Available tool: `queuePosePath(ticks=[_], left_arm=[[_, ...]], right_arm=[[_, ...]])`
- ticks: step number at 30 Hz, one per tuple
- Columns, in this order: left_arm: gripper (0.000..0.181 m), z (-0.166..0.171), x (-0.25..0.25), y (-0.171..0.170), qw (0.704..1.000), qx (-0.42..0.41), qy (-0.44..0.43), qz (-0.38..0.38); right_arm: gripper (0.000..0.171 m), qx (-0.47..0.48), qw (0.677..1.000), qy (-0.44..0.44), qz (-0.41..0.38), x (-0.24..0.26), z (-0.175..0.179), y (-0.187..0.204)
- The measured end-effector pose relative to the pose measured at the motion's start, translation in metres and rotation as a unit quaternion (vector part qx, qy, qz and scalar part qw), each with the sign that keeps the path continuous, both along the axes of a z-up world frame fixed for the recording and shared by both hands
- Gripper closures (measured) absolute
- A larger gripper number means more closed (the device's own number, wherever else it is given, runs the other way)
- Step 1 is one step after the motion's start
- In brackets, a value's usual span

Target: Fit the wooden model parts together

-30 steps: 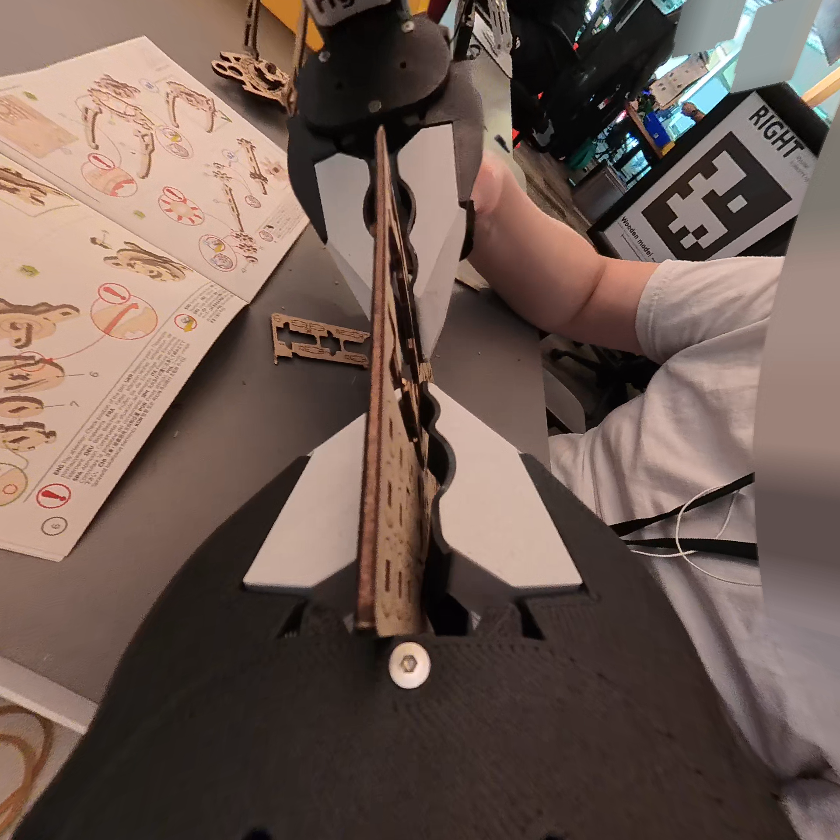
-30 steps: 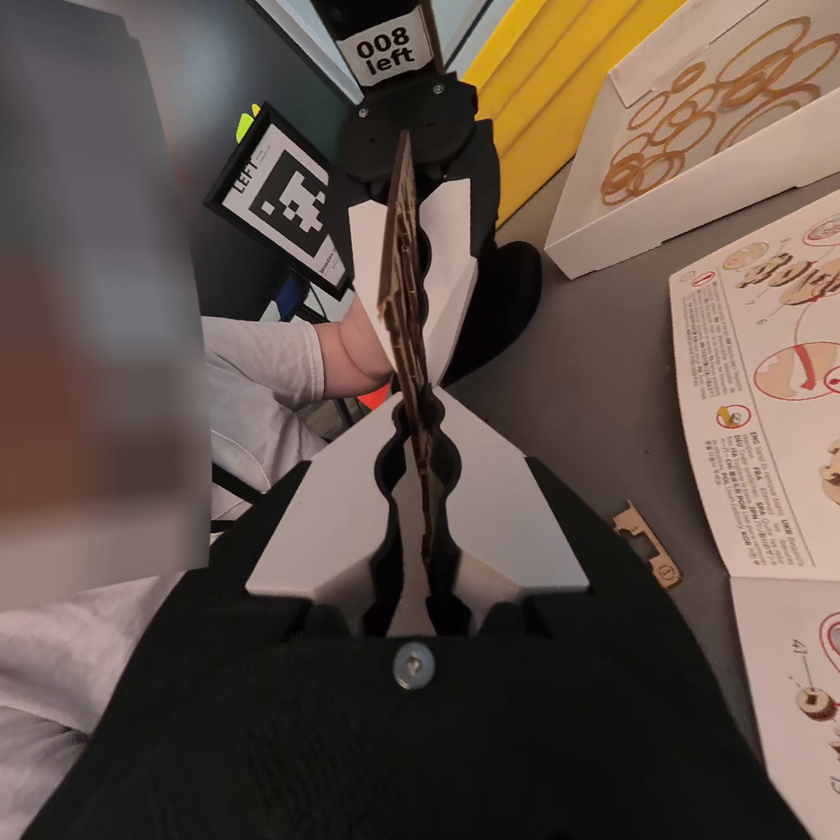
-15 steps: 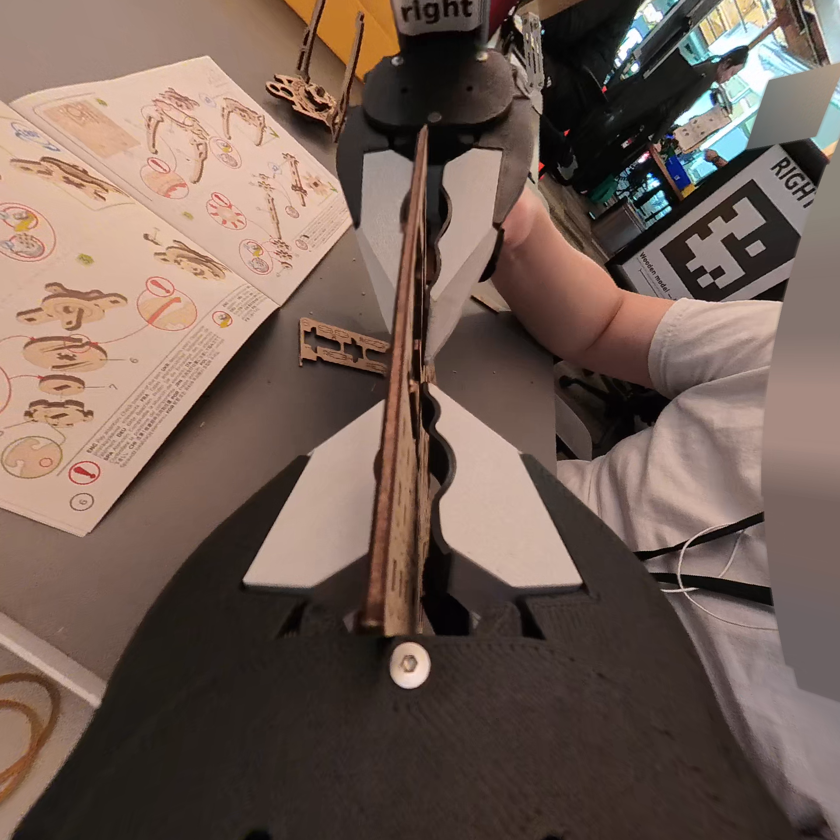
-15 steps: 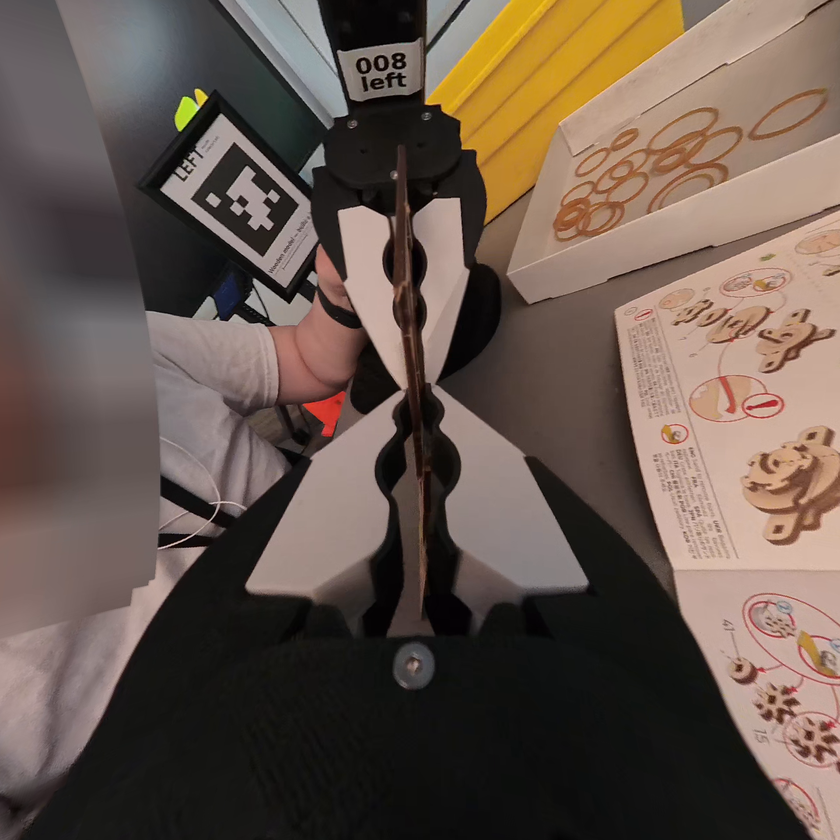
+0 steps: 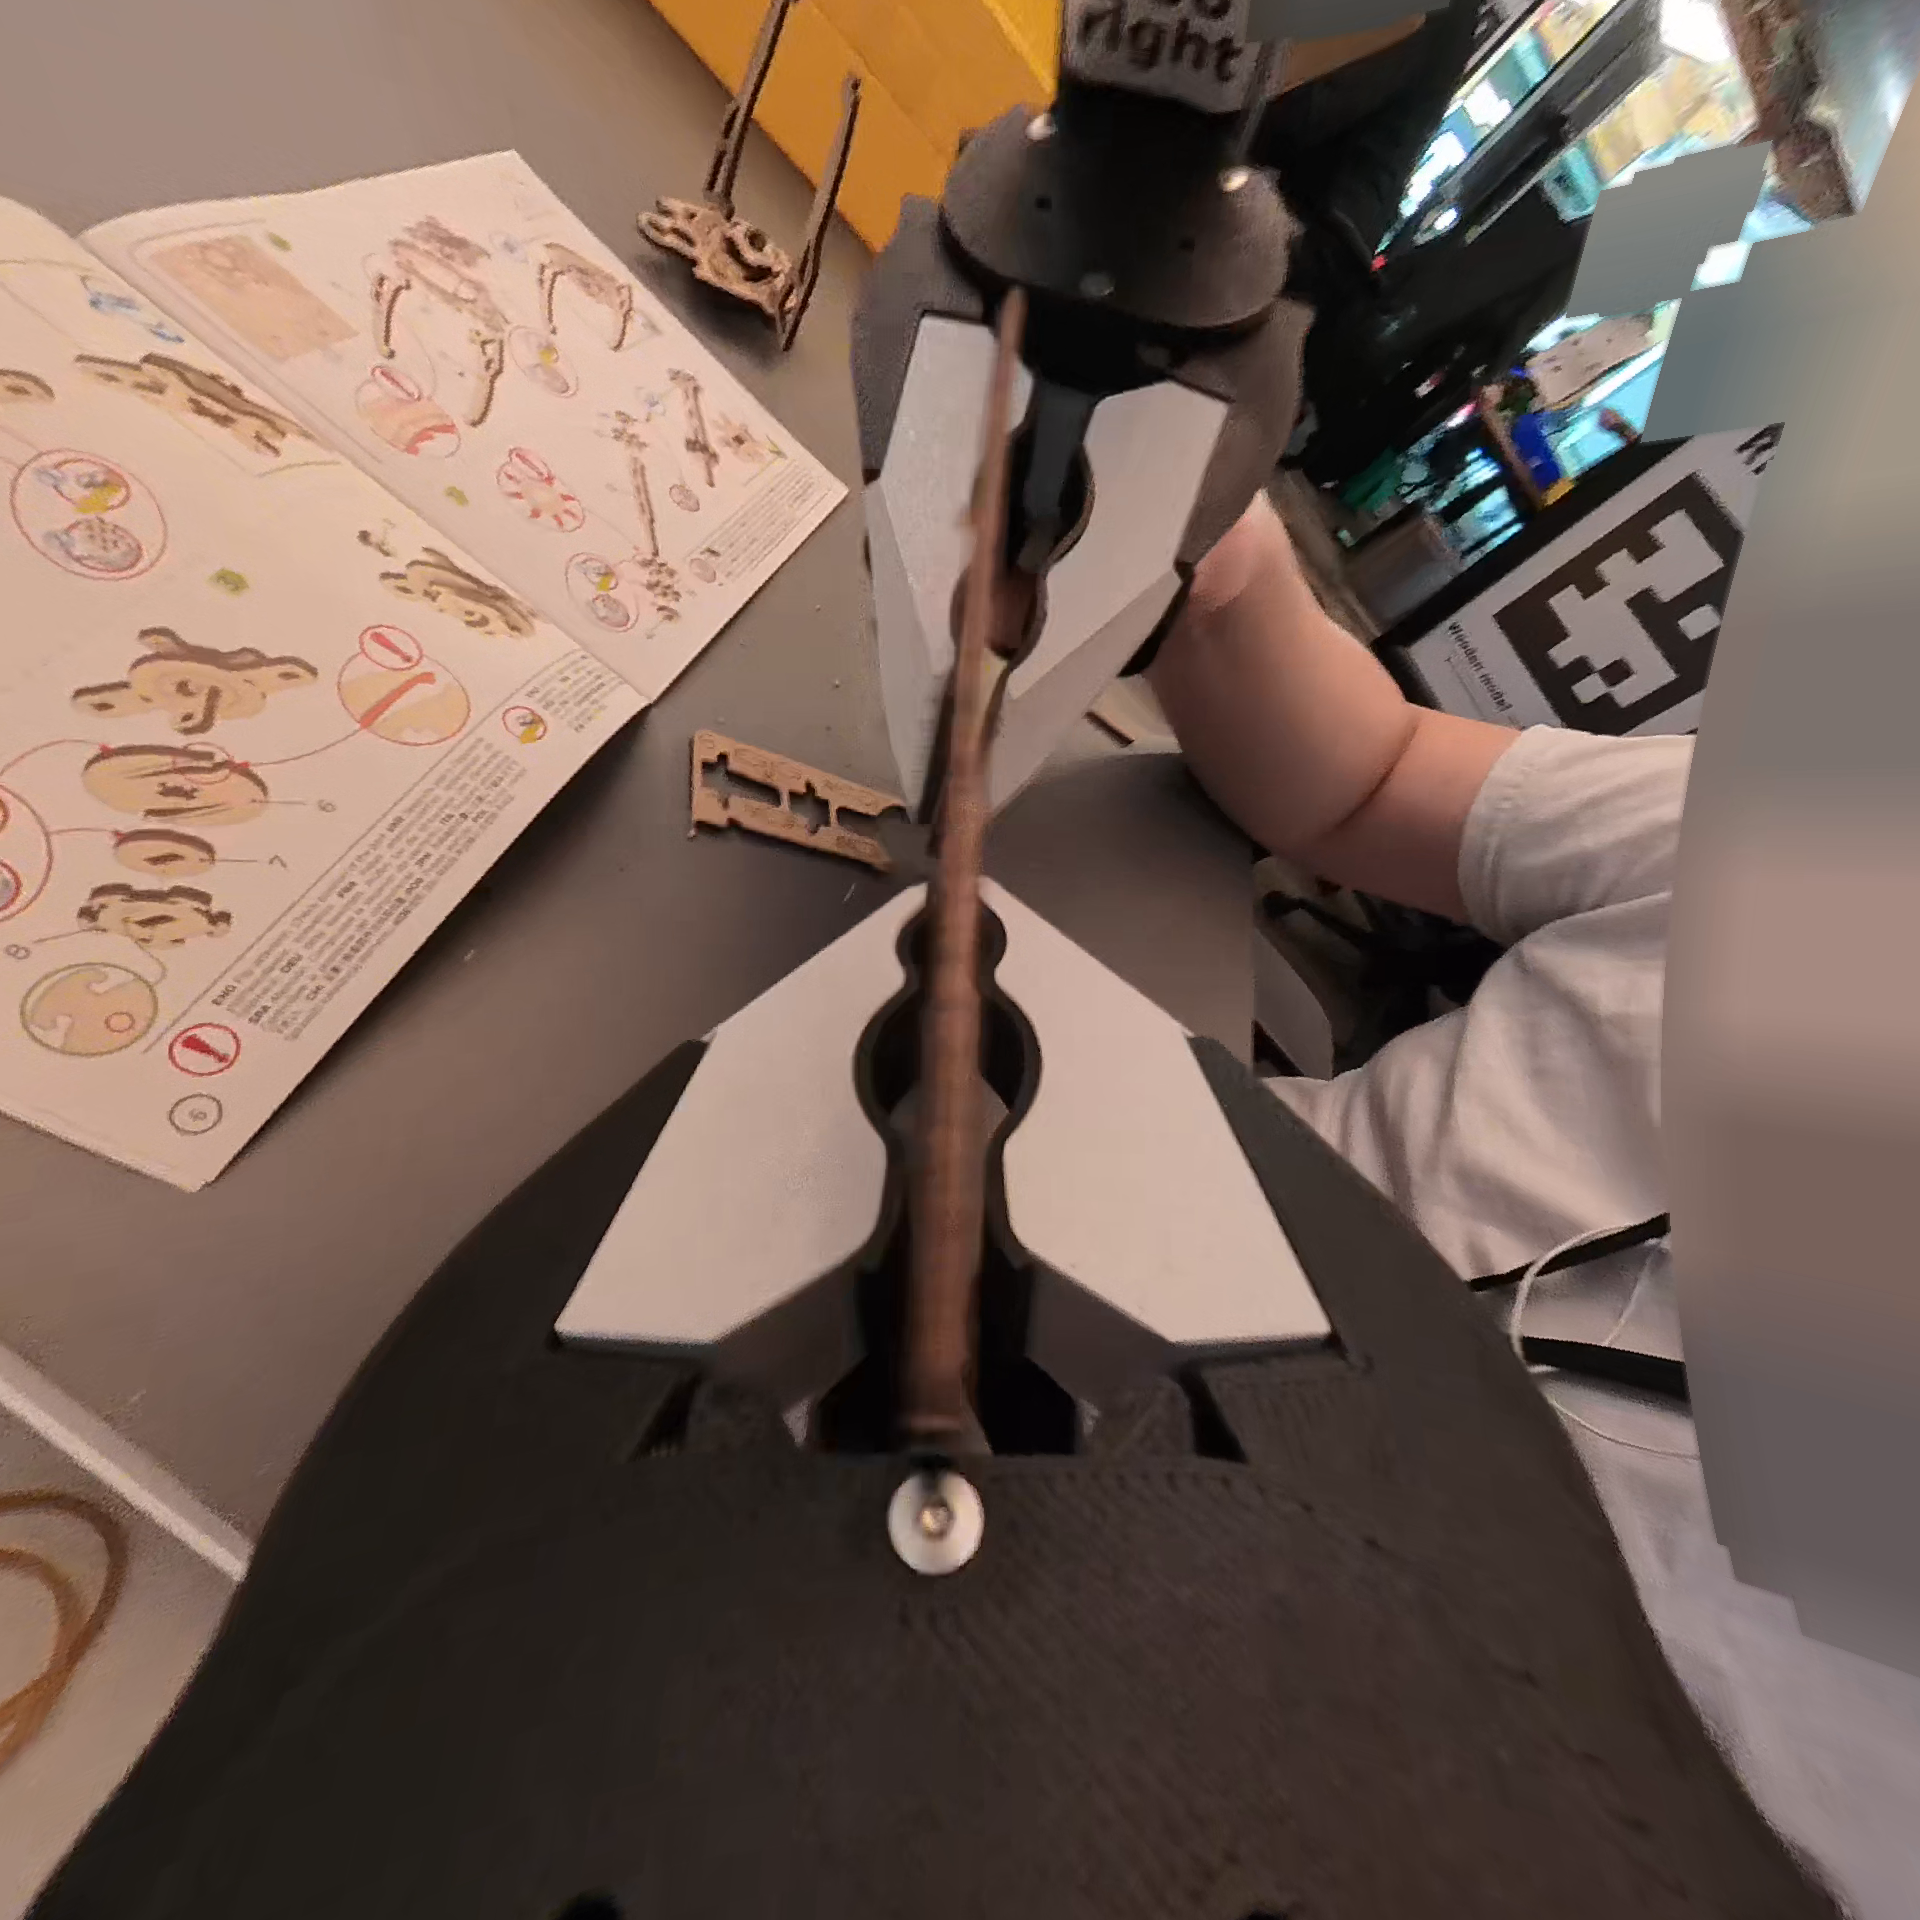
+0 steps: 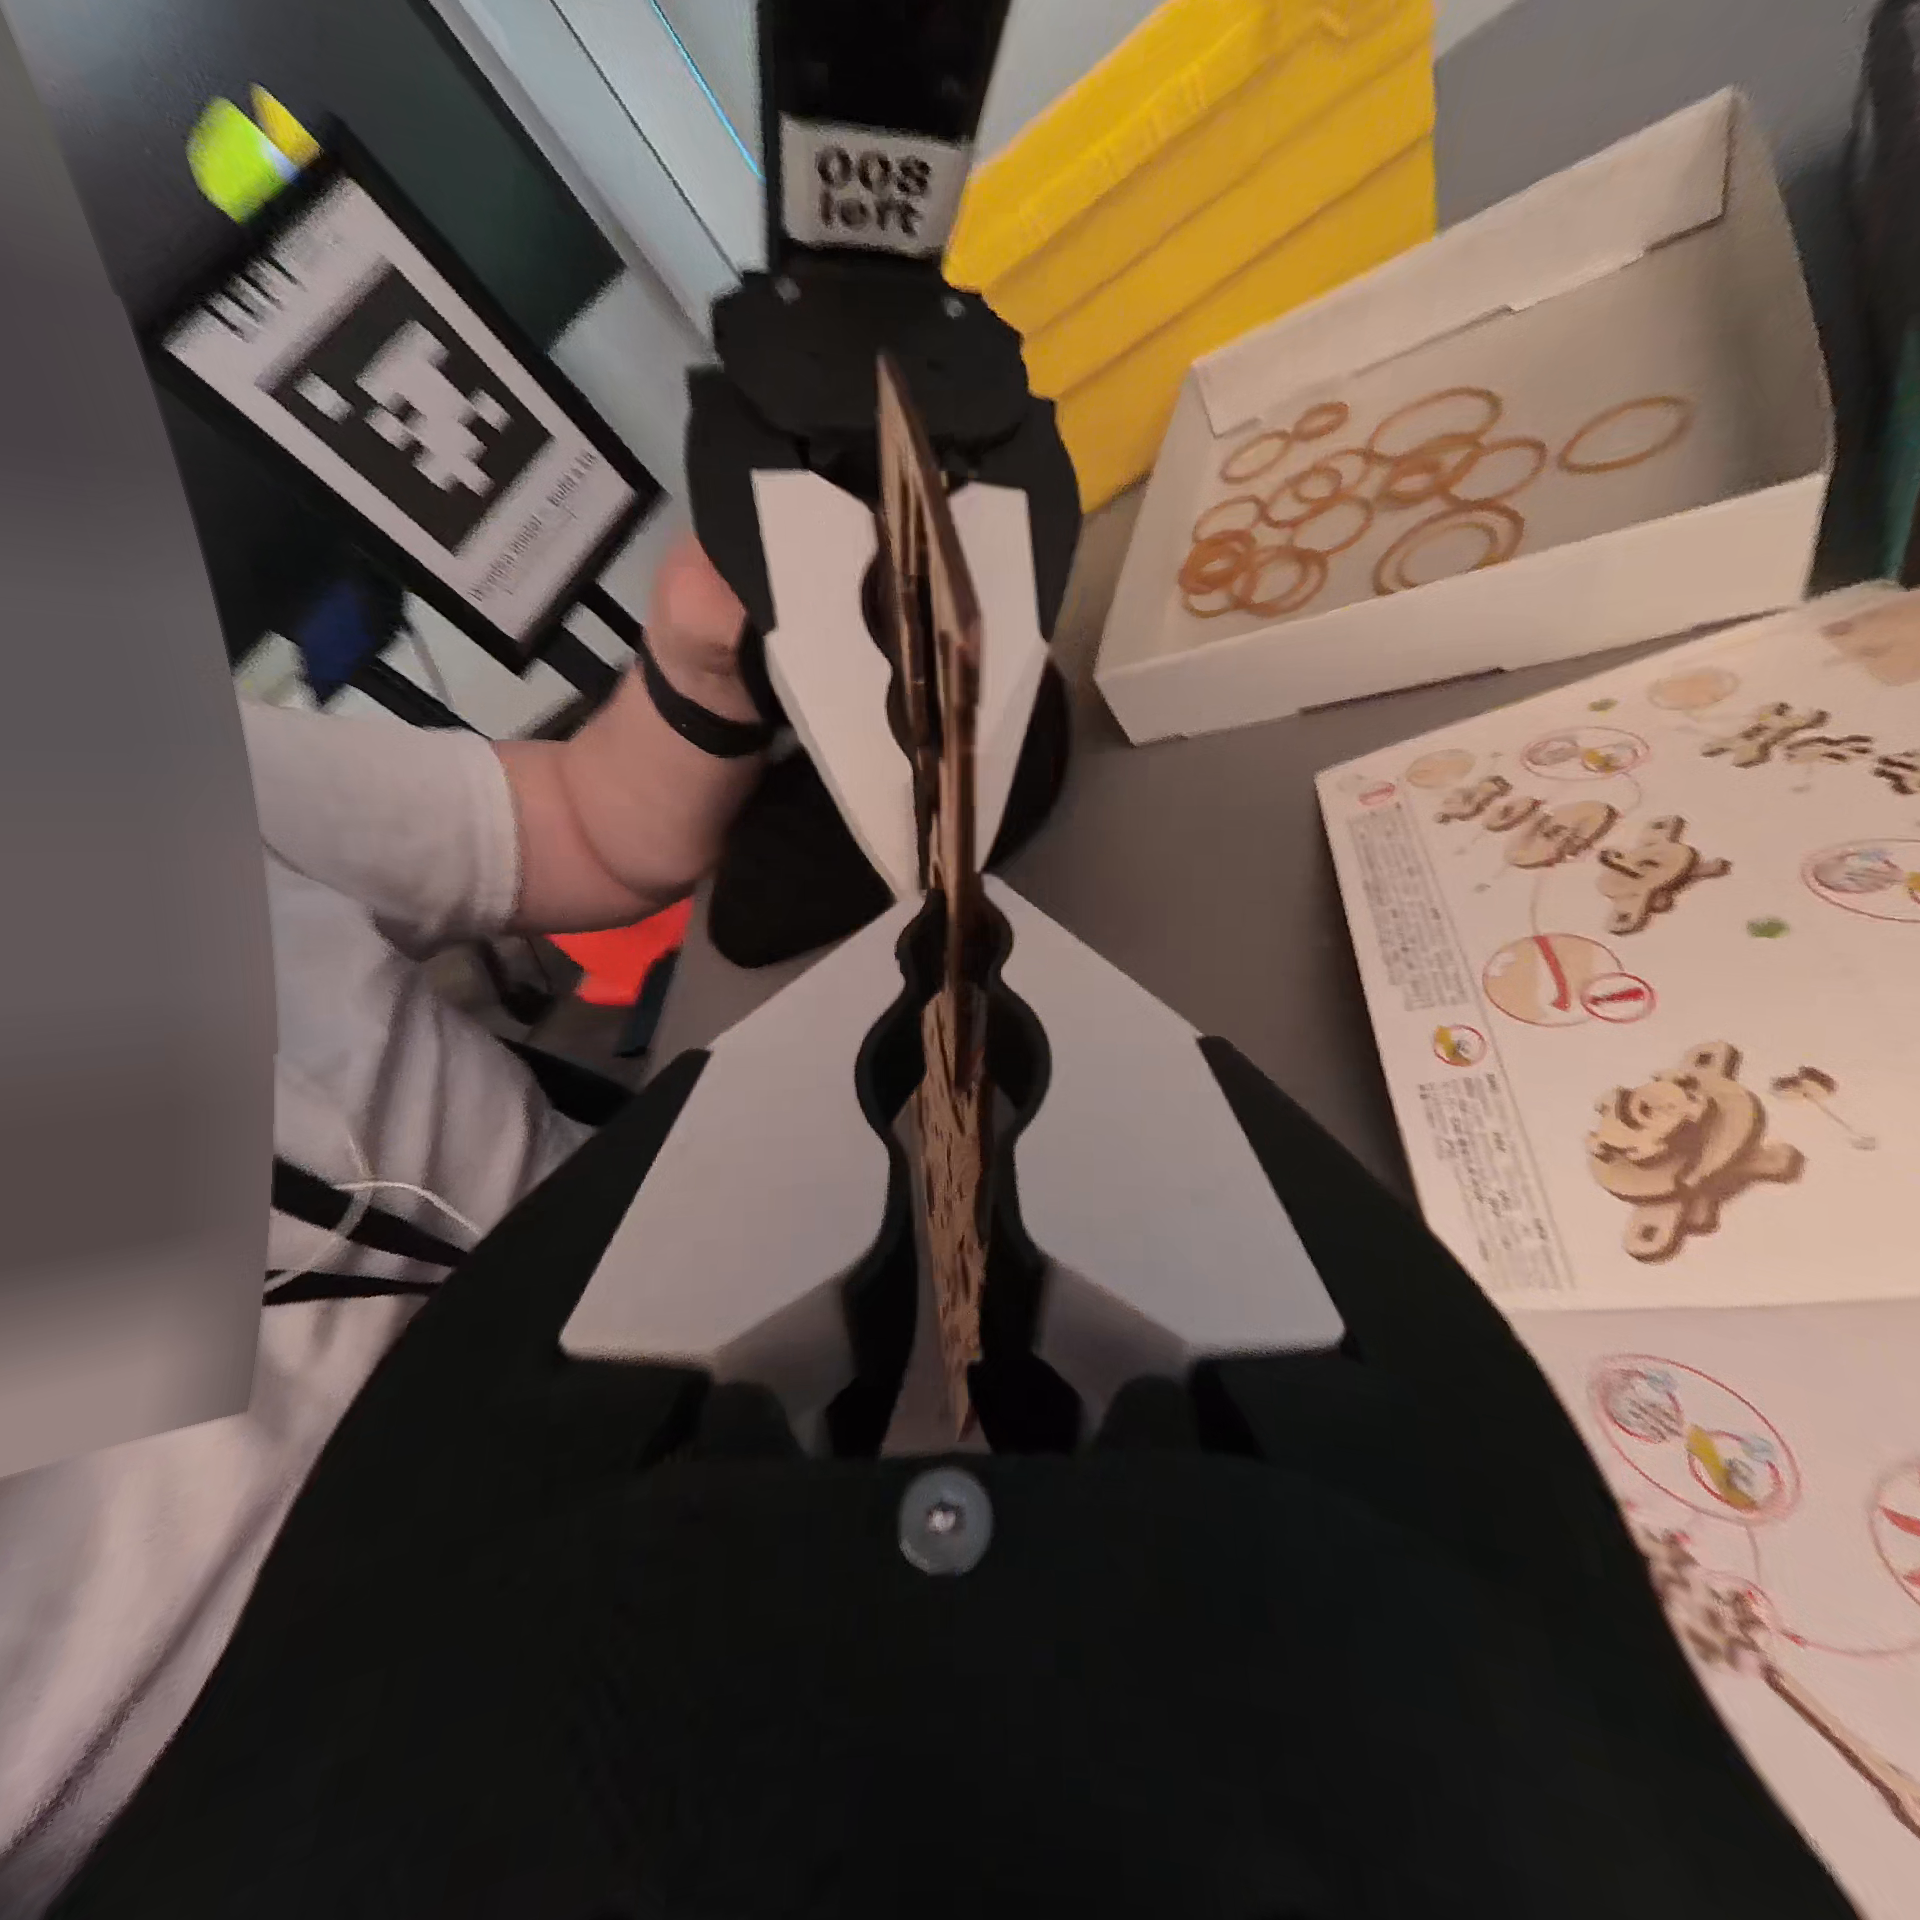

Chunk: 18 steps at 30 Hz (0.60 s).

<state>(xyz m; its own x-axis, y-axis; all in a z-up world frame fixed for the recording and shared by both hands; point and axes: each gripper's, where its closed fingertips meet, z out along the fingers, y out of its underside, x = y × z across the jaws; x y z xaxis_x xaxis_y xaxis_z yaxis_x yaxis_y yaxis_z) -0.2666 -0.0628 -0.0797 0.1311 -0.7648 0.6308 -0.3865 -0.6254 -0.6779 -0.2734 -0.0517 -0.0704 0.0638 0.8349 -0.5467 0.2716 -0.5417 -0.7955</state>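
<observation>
A thin laser-cut wooden panel (image 5: pixel 951 1143) is held edge-on in the air between my two grippers, which face each other tip to tip. My left gripper (image 5: pixel 951 914) is shut on its near end. My right gripper (image 5: pixel 940 821) closes on the far end in that view. In the right wrist view my right gripper (image 6: pixel 951 920) is shut on the panel (image 6: pixel 935 582), and the left gripper (image 6: pixel 935 883) clamps the wider far part. I cannot tell whether it is one piece or two joined.
On the grey table (image 5: pixel 436 1122) lie an open instruction booklet (image 5: pixel 312 665), a loose wooden strip (image 5: pixel 790 800) and a partly built wooden model (image 5: pixel 748 239). A white box of rubber bands (image 6: pixel 1558 623) and a yellow bin (image 6: pixel 1195 239) stand behind. A person's arm (image 5: pixel 1320 717) is at the right. Both grippers' tips are close together, under 4 cm apart.
Both grippers have stayed shut on the panel. The pair has swung together over the table, and the panel has turned, so the left wrist view now sees it nearly edge-on.
</observation>
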Motion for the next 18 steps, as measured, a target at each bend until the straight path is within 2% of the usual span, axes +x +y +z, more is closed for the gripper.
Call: queuePosePath(ticks=[3,7,16,17,18], left_arm=[[0.180,0.005,0.001,0.003,1.000,0.000,-0.019,0.007],[0.181,-0.002,0.002,0.006,1.000,0.007,-0.003,0.013],[0.181,0.000,0.004,0.002,1.000,0.005,-0.009,0.005],[0.179,0.003,0.004,0.000,1.000,0.007,-0.016,-0.004],[0.170,0.011,0.004,-0.003,0.999,0.006,-0.034,-0.015]], right_arm=[[0.164,-0.056,0.997,0.047,0.010,0.007,0.007,0.005],[0.169,-0.021,1.000,0.007,0.002,0.010,-0.004,0.008],[0.170,-0.065,0.996,0.047,0.030,0.011,-0.001,0.003],[0.170,-0.064,0.996,0.046,0.037,0.012,-0.001,0.001],[0.170,-0.063,0.996,0.051,0.046,0.015,0.000,0.000]])
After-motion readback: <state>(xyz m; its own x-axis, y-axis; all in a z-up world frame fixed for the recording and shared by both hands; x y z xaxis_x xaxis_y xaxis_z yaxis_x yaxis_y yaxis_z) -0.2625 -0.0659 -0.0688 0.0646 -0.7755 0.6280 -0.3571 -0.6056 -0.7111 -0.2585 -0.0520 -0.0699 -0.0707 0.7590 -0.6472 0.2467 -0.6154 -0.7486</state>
